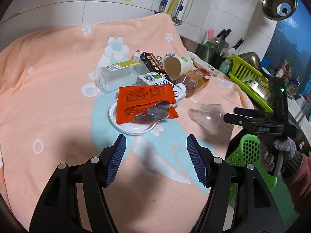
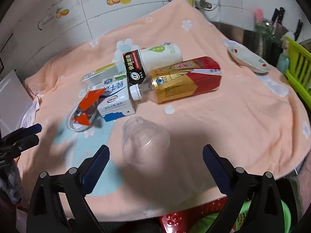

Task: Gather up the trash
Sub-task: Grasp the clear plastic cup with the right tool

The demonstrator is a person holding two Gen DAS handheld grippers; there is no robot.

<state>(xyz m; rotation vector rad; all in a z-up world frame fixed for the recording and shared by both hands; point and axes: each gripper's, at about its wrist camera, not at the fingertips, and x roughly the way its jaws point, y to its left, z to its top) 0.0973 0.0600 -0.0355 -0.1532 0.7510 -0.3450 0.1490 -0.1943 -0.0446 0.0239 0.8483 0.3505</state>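
Note:
Trash lies heaped on a peach flowered towel: an orange wrapper on a white lid, a milk carton, a black box, a paper cup, a tea bottle and a clear box. A clear plastic cup lies on its side, apart from the heap. My right gripper is open wide, and the cup sits just ahead, between its fingertips and untouched. My left gripper stands open and empty short of the wrapper.
A white dish with red dots rests at the towel's far right. A green dish rack and knives stand beyond it. A green basket and a red item sit below the towel's near edge. A gloved hand holds the right gripper.

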